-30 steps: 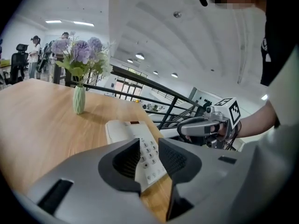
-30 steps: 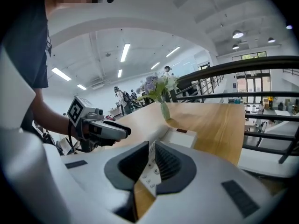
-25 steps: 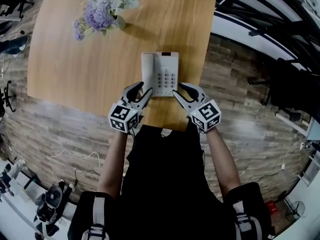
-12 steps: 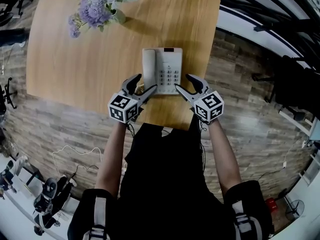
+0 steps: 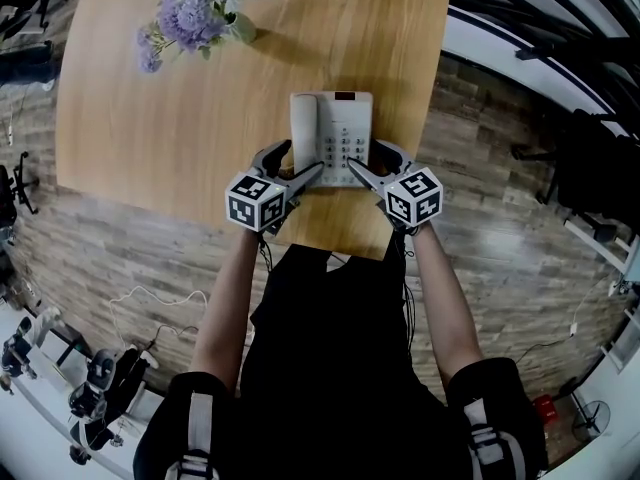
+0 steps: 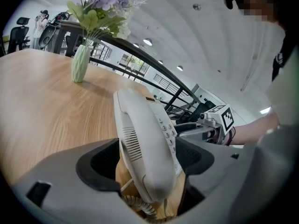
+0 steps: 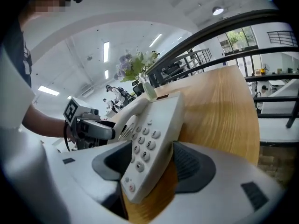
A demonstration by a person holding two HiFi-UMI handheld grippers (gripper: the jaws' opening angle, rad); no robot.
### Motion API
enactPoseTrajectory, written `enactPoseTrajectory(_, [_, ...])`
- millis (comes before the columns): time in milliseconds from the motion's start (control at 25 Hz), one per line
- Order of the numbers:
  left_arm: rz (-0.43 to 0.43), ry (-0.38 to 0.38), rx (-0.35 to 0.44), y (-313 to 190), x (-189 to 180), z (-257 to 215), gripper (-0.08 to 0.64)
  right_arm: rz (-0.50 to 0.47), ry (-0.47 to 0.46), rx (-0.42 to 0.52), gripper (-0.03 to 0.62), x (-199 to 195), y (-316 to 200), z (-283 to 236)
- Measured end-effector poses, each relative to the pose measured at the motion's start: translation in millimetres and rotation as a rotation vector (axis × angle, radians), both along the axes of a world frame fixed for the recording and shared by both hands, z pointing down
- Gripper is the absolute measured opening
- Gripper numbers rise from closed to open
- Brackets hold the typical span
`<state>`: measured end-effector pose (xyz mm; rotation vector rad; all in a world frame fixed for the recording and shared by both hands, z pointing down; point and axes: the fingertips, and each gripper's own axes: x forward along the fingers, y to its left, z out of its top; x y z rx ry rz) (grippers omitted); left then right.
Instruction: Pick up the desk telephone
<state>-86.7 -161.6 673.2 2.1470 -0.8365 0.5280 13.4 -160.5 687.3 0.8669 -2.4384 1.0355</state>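
A white desk telephone (image 5: 333, 138) lies on the wooden table (image 5: 150, 118), near its front edge, with the handset on its left side. My left gripper (image 5: 300, 162) is open and straddles the phone's near left corner; the handset (image 6: 140, 143) stands between its dark pads (image 6: 100, 162). My right gripper (image 5: 368, 160) is open too, around the near right corner, where the keypad (image 7: 145, 146) runs between its pads (image 7: 191, 164). Both grippers' jaws have just been opening, and I see no pad pressing on the phone. The phone rests flat on the table.
A pale green vase of purple and white flowers (image 5: 200, 18) stands at the table's far left. The phone's coiled cord (image 6: 135, 204) hangs at the near edge. The table's right edge (image 5: 425, 88) runs close to the phone, with wooden floor beyond it.
Both grippers have come forward and down to the phone. Their jaws have spread wider and now sit around its near corners. The phone has stayed put.
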Motion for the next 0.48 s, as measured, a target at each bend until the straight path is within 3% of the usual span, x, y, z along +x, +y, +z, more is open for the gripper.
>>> enactPoseTrajectory(480, [0.079,-0.003,-0.035,-2.9,2.1,8.8,0.362,0.003,0.032,-0.042,0.269,-1.1,-5.9,10.2])
